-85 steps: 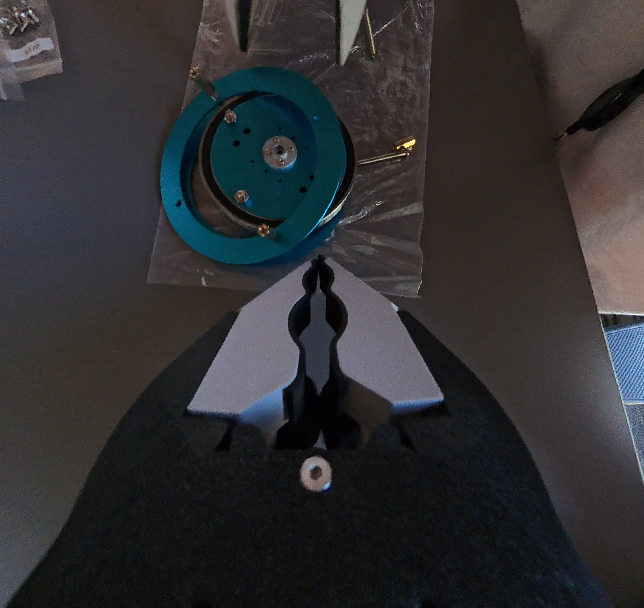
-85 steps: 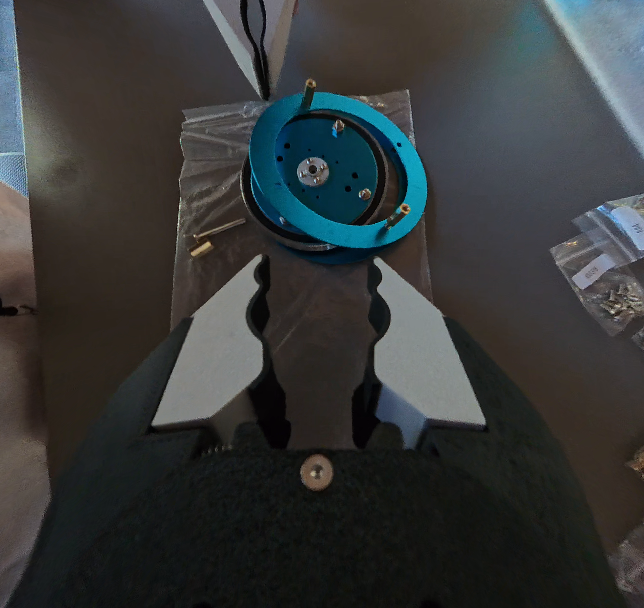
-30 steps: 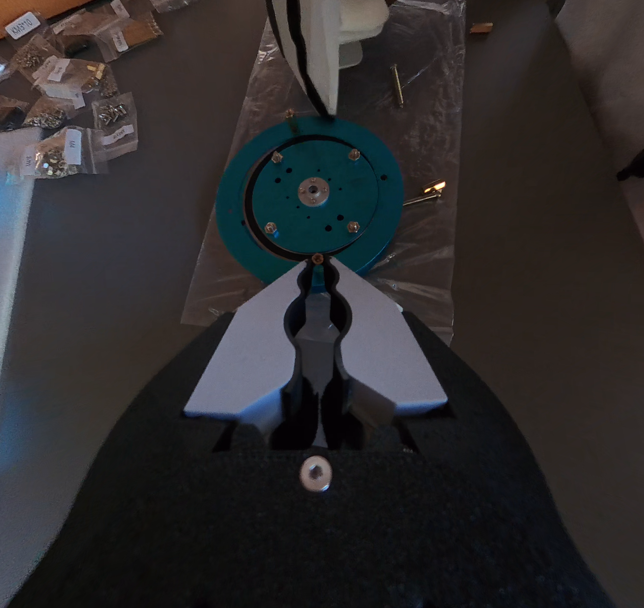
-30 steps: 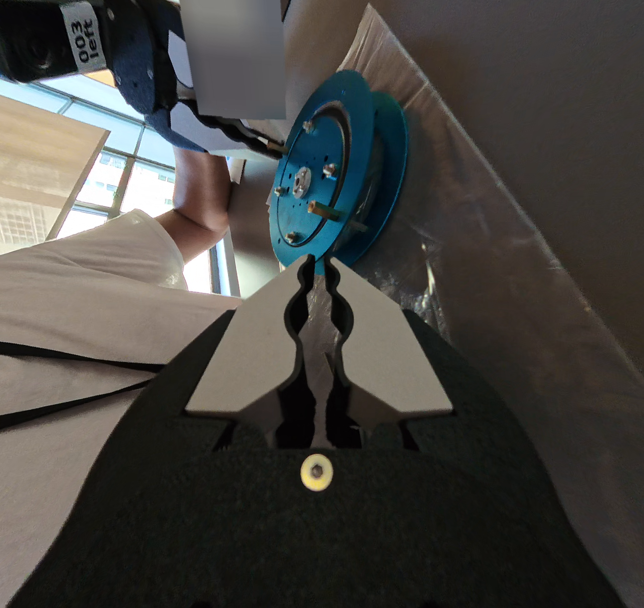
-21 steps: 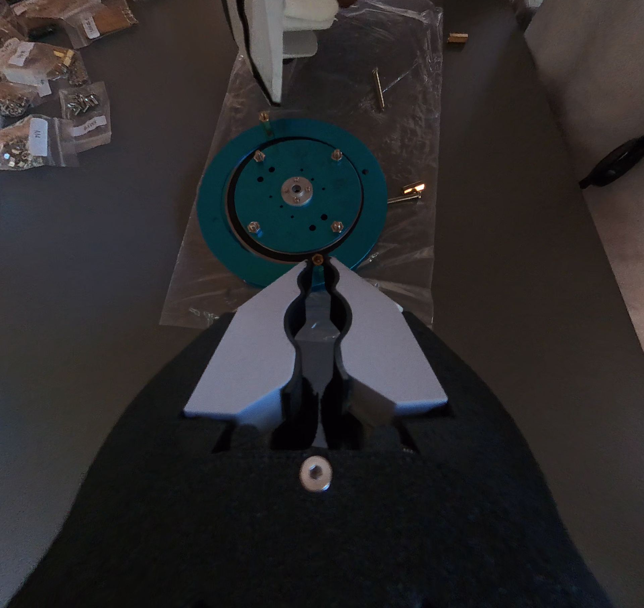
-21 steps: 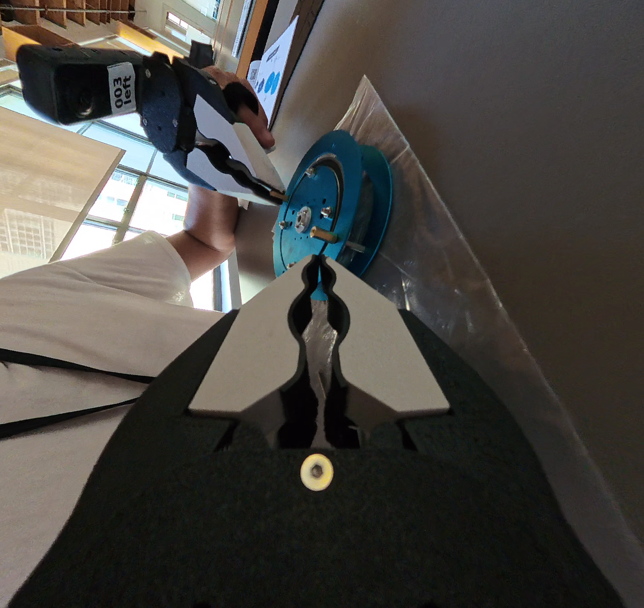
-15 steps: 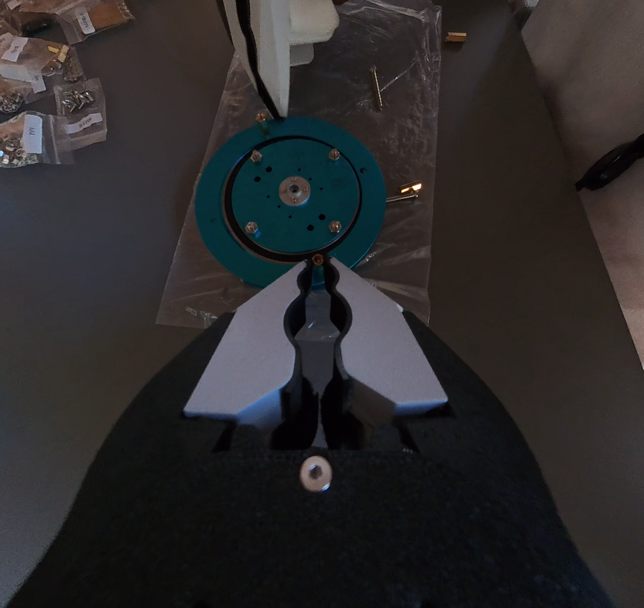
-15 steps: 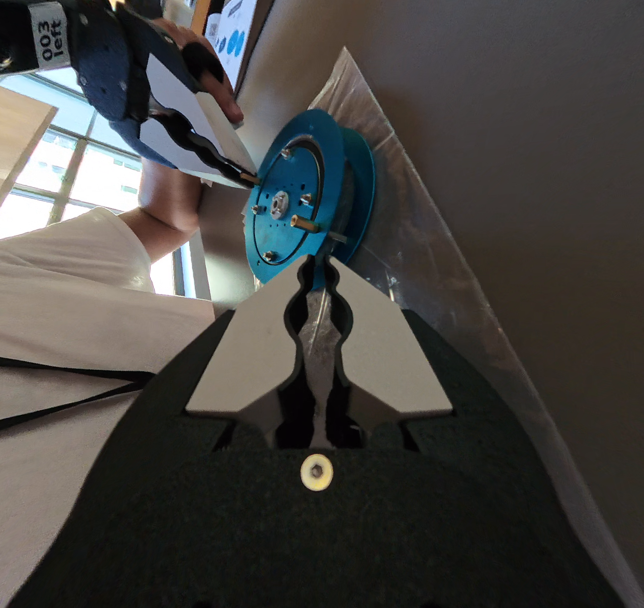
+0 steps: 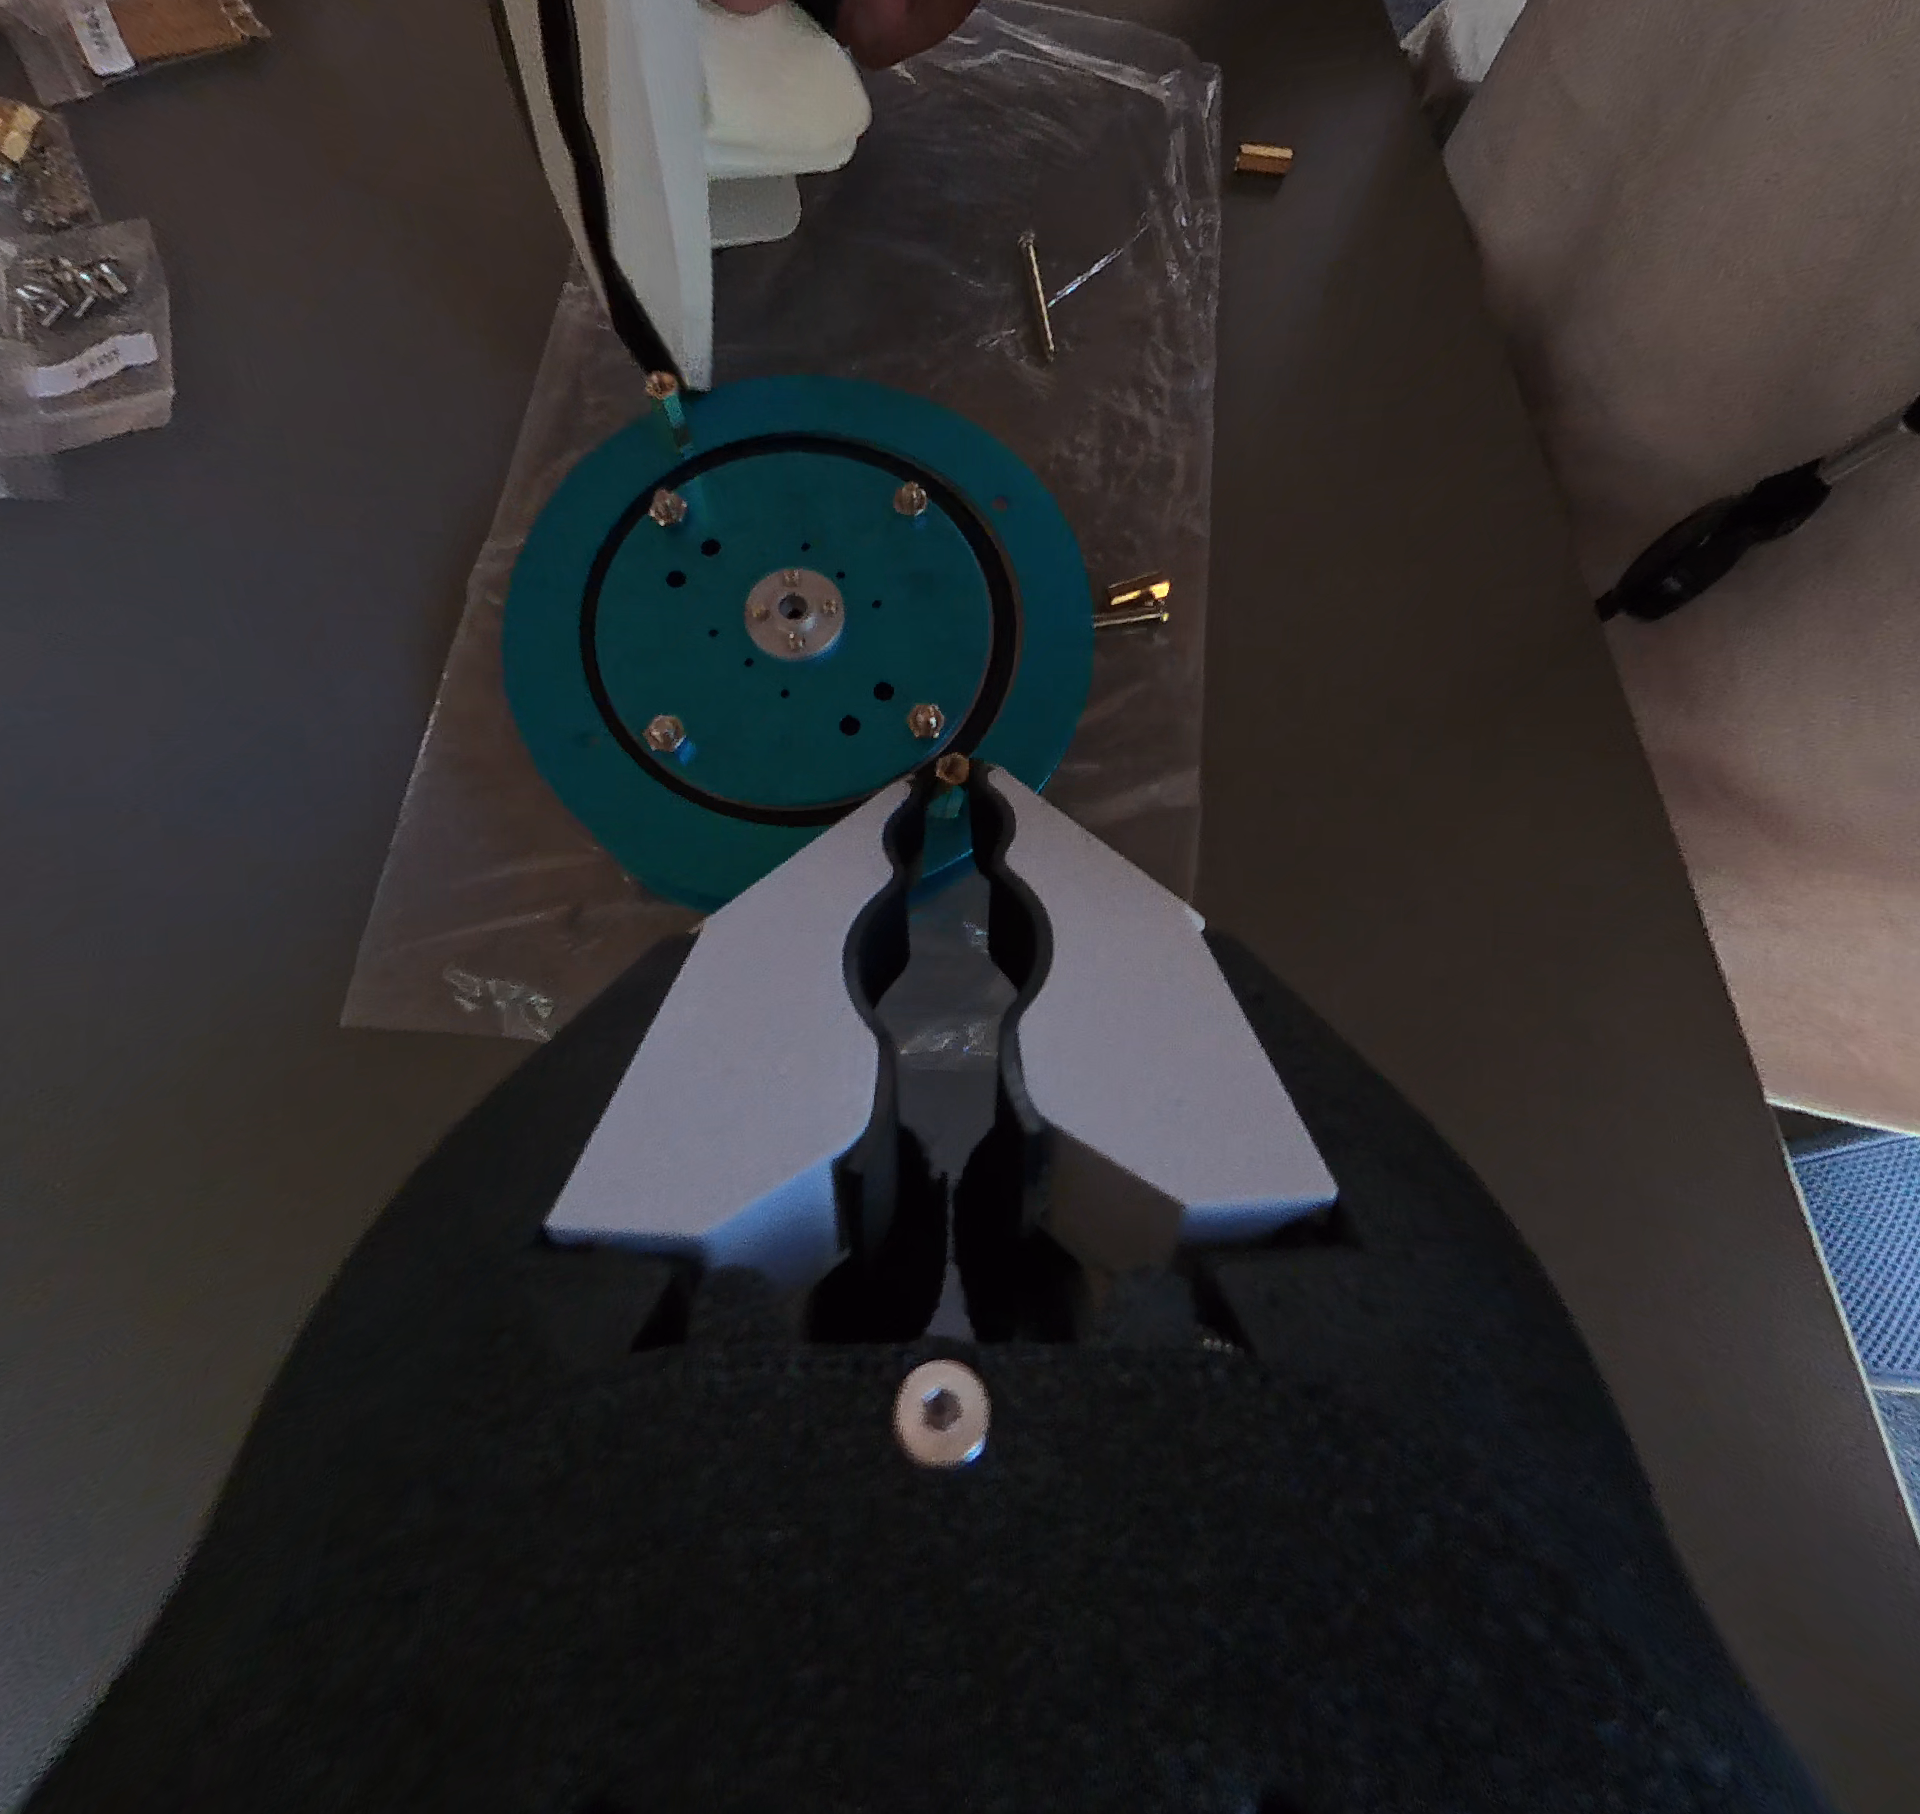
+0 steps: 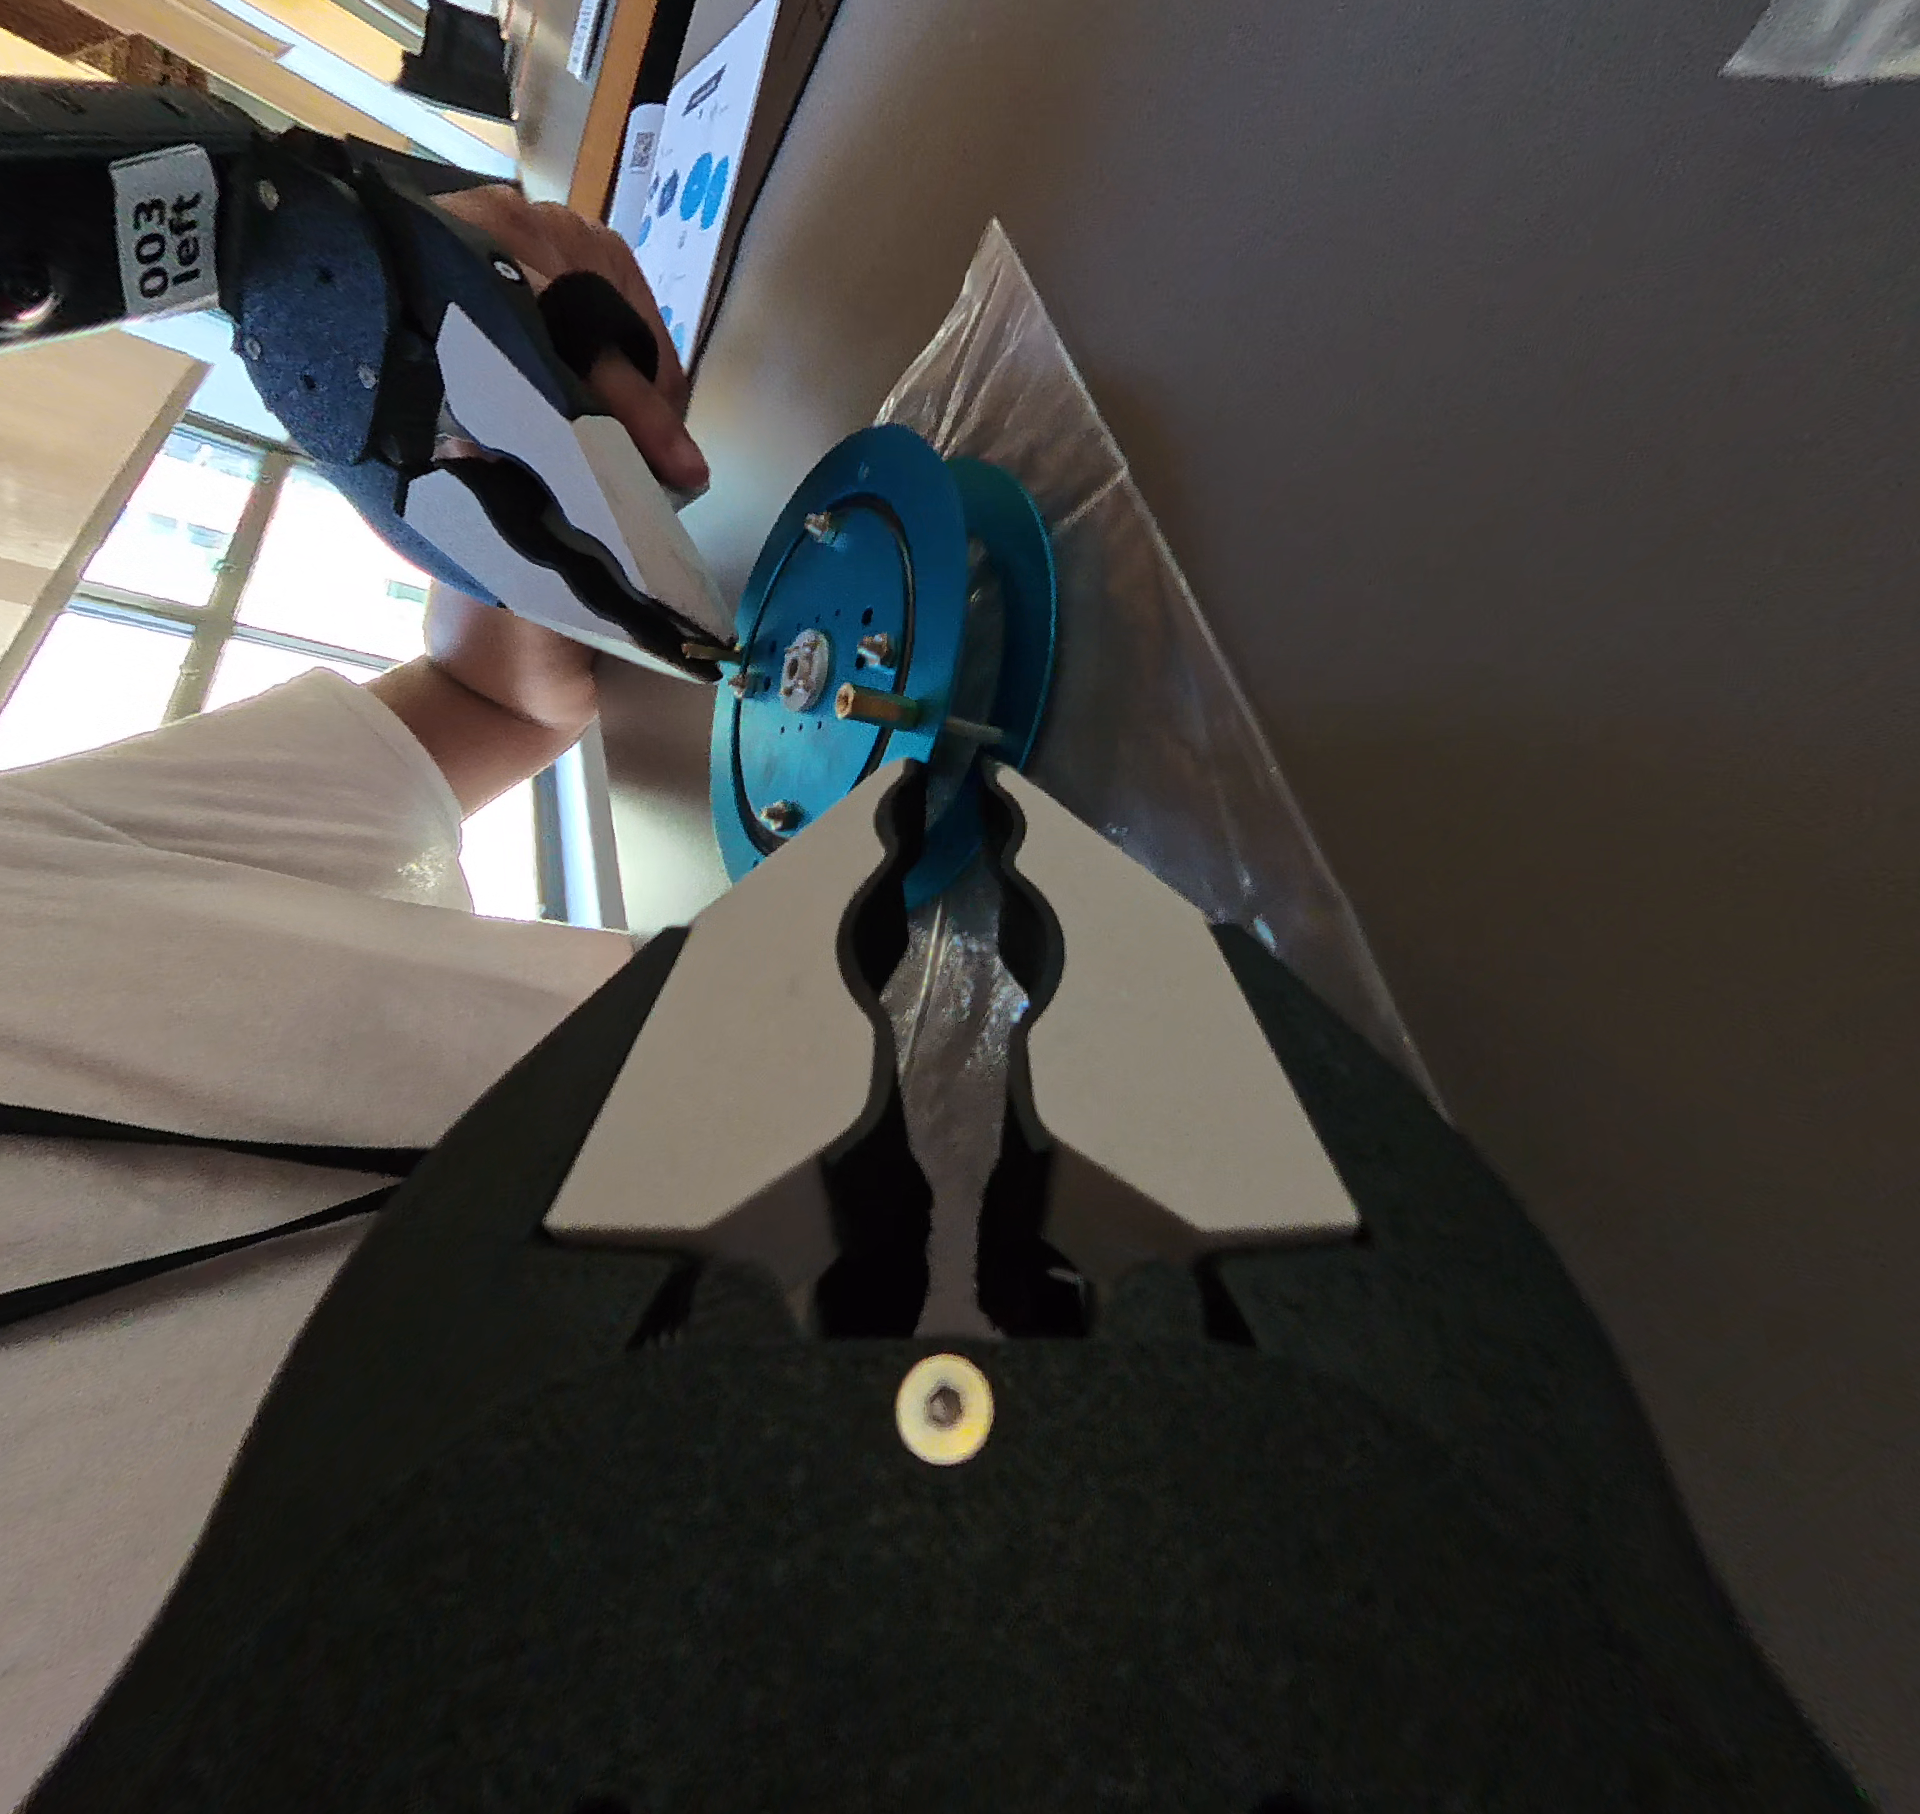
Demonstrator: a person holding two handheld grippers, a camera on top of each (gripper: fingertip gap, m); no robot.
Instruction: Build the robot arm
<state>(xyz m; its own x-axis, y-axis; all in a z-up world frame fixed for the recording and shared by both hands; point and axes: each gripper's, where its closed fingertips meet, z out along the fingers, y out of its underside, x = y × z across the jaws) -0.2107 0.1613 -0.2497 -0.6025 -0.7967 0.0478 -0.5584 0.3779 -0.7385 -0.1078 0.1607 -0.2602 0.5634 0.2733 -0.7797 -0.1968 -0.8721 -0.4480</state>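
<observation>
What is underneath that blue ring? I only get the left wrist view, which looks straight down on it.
Observer: The right wrist view is side-on. The blue ring sits raised above a second blue disc, with a gap between them.
Operator: Is anything in that gap?
Observer: A thin rod crosses it, close to the right hand-held gripper.
Operator: And my own gripper?
Observer: From the side, the left hand-held gripper pinches the tip of a brass standoff that sticks up from the ring.

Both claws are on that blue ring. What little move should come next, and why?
Probably lower the ring evenly. The left gripper pinches a standoff at its near side, the right gripper seems to pinch its far edge, and a gap shows above the base plate.
</observation>
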